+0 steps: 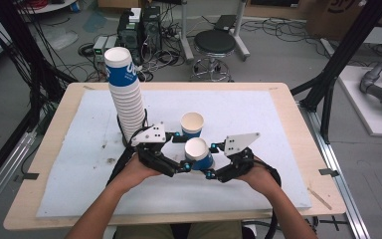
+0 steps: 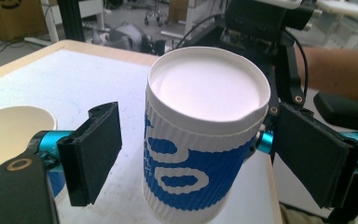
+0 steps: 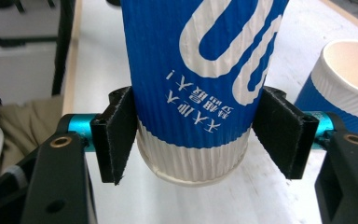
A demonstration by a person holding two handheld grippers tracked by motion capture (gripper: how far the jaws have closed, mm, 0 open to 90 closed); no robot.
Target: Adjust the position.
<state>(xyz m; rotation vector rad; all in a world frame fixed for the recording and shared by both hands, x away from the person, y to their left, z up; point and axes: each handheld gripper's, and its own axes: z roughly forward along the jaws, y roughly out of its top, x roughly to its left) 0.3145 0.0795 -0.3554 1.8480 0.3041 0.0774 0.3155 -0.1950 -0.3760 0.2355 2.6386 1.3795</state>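
A blue-and-white ribbed paper cup (image 1: 198,148) sits between both grippers near the table's middle front. My right gripper (image 1: 210,160) is shut on the paper cup (image 3: 196,70), its pads (image 3: 119,135) pressing the cup low down, just above the white base. My left gripper (image 1: 185,152) is open around the same cup (image 2: 205,140); its left pad (image 2: 93,154) stands clear of the cup wall. A second cup (image 1: 192,123) stands open-side up just behind, also seen as the second cup (image 2: 9,130) and the second cup (image 3: 349,84). I cannot tell whether the held cup touches the table.
A tall stack of cups (image 1: 125,94) stands at the left of the white mat (image 1: 278,119), close to my left hand. The mat lies on a wooden table (image 1: 45,149). A stool (image 1: 214,45), computers and cables lie on the floor beyond the far edge.
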